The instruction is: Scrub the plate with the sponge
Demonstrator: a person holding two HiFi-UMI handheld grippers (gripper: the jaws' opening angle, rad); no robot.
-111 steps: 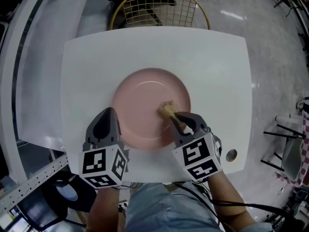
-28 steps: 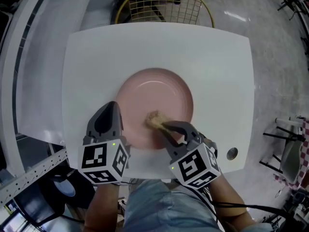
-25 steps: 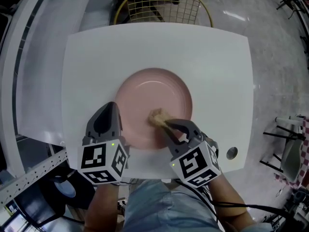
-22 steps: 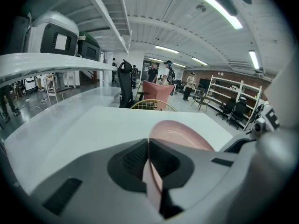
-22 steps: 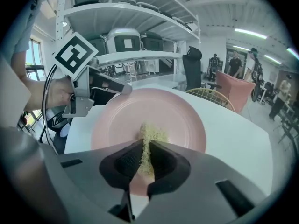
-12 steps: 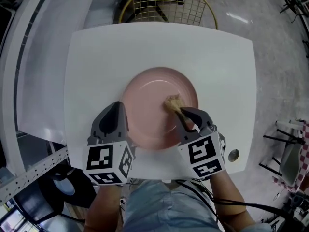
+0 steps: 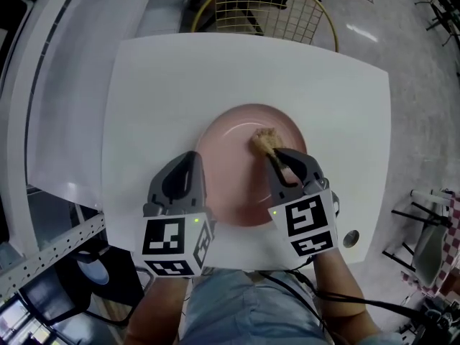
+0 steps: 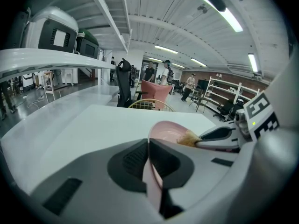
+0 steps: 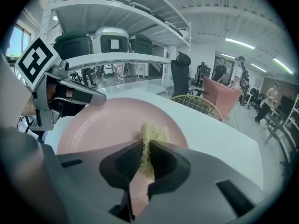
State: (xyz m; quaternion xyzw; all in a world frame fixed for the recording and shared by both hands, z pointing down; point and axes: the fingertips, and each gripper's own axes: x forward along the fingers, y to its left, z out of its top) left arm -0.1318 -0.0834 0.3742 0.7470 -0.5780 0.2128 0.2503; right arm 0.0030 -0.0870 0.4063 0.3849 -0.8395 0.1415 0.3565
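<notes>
A round pink plate [image 7: 237, 149] lies flat on the white table [image 7: 180, 85]. My left gripper [image 7: 188, 172] is shut on the plate's near-left rim [image 8: 150, 171], which shows pinched between its jaws in the left gripper view. My right gripper [image 7: 282, 160] is shut on a small tan sponge [image 7: 264, 141], pressing it onto the right part of the plate's face. In the right gripper view the sponge [image 9: 152, 139] sticks out from between the jaws onto the plate [image 9: 107, 120].
A yellow wire chair [image 7: 262, 9] stands behind the table's far edge. A round hole [image 7: 351, 238] sits in the table's near-right corner. Shelving with grey bins [image 9: 107, 43] stands to the left, and a black chair [image 8: 123, 80] beyond the table.
The right gripper has carried the sponge across the plate, from the near middle toward the far right part. The left gripper keeps its hold on the rim.
</notes>
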